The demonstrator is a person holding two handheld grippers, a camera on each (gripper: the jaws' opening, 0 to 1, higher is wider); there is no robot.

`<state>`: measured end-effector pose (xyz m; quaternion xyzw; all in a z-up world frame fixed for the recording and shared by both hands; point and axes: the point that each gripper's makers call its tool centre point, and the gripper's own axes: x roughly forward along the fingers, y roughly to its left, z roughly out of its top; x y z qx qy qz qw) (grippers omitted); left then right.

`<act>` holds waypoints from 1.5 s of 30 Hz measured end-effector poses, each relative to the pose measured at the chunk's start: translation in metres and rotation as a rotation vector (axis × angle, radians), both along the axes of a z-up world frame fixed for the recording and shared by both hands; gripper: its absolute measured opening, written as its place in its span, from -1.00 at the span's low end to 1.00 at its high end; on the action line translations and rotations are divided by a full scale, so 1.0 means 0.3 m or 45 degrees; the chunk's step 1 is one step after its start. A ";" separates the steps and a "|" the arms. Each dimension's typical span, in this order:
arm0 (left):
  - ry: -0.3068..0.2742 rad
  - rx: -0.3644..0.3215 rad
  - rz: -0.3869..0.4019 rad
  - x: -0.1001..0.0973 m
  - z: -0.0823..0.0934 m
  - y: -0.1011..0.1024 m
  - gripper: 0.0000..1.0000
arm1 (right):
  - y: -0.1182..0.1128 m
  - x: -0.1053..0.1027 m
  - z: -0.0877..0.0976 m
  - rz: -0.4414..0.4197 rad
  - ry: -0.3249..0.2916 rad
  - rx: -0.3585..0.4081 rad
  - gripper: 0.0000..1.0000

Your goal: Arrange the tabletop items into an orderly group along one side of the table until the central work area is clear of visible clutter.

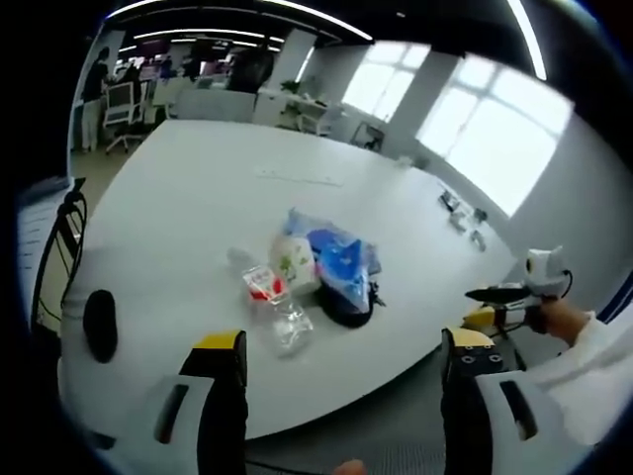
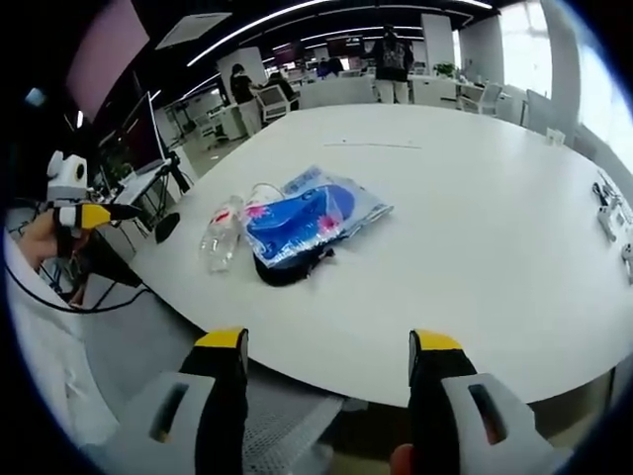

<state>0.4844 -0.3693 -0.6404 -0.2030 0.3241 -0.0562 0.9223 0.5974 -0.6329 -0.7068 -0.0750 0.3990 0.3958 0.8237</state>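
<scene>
Tabletop items clustered on the white counter (image 1: 198, 198), near its close edge, in the left gripper view. Blue-and-clear plastic bag (image 1: 336, 259) at the heart of the cluster, used below as the landmark. White packet with green print (image 1: 293, 259) touching the bag's left side; print too small to read. Clear plastic bottle (image 1: 269, 295) with a red label lying flat just left of and below the bag; label wording unreadable. Black object (image 1: 346, 309) tucked under the bag's near edge. Dark oval item (image 1: 100, 324) well apart to the left of the bag, near the counter edge. Left tool (image 1: 341, 371) open, yellow-tipped jaws spread wide, gripping nothing, short of the counter. Right of the bag, off the counter, the other tool in a hand (image 1: 562, 319).

Right gripper view: same bag (image 2: 309, 220) on the counter (image 2: 475, 198), bottle (image 2: 222, 234) just left of it, black object (image 2: 287, 267) poking out beneath its near edge. Small items (image 2: 610, 203) far right of the bag at the counter's rim. Right tool (image 2: 328, 371) likewise open and empty, jaws apart, hanging off the counter's near edge. Far left of the bag, left tool held in a hand (image 2: 40, 236). No legible writing anywhere.
</scene>
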 end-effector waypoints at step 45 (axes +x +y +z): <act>-0.024 -0.043 0.050 -0.134 0.022 0.074 0.52 | 0.262 -0.015 0.128 0.037 -0.034 0.162 0.20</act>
